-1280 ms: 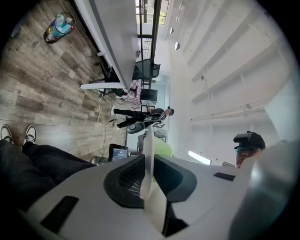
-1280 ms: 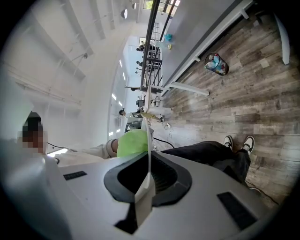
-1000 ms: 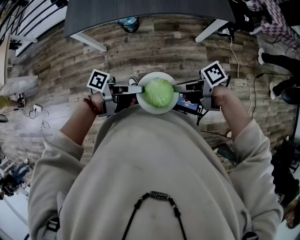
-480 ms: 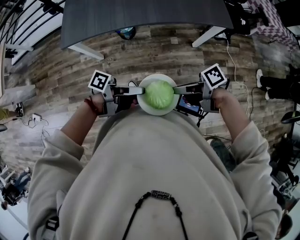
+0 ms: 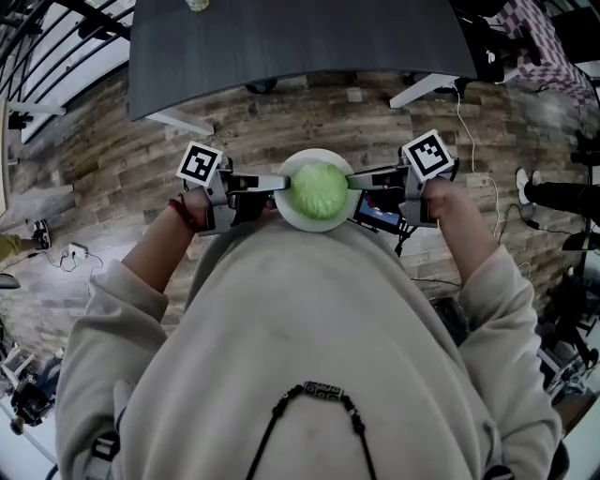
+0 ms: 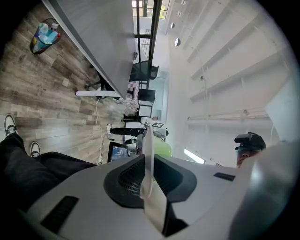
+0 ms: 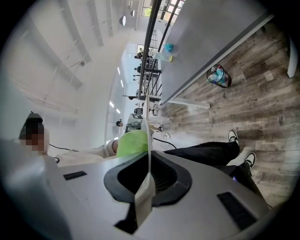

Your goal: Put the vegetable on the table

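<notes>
A round green cabbage (image 5: 319, 187) lies on a white plate (image 5: 298, 217) held level in front of my chest, above the wooden floor. My left gripper (image 5: 280, 181) is shut on the plate's left rim. My right gripper (image 5: 352, 177) is shut on its right rim. In the left gripper view the plate (image 6: 147, 157) shows edge-on between the jaws of my left gripper (image 6: 148, 180), with the cabbage (image 6: 162, 149) beyond. The right gripper view shows the plate edge (image 7: 148, 140) clamped in my right gripper (image 7: 149, 176), next to the cabbage (image 7: 131, 142). The dark grey table (image 5: 300, 37) stands ahead.
White table legs (image 5: 178, 120) rest on the plank floor. A colourful bag (image 7: 219, 76) lies under the table. A small yellow-green object (image 5: 197, 4) sits on the tabletop's far left. Black railings (image 5: 47, 37) run at the left; a person's legs (image 5: 562, 197) and cables are at the right.
Both grippers have carried the plate and cabbage forward; the table has come nearer and fills more of the head view's top. The grip on the plate is unchanged.
</notes>
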Tool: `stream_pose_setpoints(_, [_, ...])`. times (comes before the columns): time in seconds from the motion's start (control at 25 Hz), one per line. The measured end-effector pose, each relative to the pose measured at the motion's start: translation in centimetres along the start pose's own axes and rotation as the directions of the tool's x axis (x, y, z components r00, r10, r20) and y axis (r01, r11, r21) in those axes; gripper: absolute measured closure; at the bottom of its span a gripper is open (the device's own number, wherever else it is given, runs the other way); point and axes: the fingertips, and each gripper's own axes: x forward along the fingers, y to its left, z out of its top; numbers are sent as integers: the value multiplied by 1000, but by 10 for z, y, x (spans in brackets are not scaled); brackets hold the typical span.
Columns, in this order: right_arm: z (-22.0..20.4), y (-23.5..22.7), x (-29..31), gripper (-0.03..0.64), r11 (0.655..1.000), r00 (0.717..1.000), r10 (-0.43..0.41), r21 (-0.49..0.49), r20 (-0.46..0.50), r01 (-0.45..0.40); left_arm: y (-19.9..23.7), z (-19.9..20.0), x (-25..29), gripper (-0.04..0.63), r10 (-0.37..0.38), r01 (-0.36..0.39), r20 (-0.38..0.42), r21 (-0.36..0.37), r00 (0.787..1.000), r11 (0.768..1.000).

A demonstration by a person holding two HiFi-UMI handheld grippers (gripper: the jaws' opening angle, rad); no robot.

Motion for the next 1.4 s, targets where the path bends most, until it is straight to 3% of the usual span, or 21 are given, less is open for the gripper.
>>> stream_pose_setpoints(0.4, [66, 7, 47, 589, 999, 1000, -20, 39, 12, 20, -10, 48, -66, 540, -12, 11, -17, -17, 1000, 1000])
stream_pose_setpoints(0.88, [81, 8, 49, 589, 999, 998, -32, 32, 53, 31, -12, 61, -72, 540, -1, 1, -36, 10, 999, 1000])
stream_pose_setpoints(1.16, [87, 1, 47, 589, 1000, 1000, -16, 2, 18, 16, -9, 64, -70, 540, 9, -10, 18, 37, 1000, 999])
stream_pose_setpoints(1.4, [138, -2, 40, 589, 1000, 999, -8, 2, -49, 9, -15, 109, -78, 540, 10, -11, 81, 18, 997, 1000])
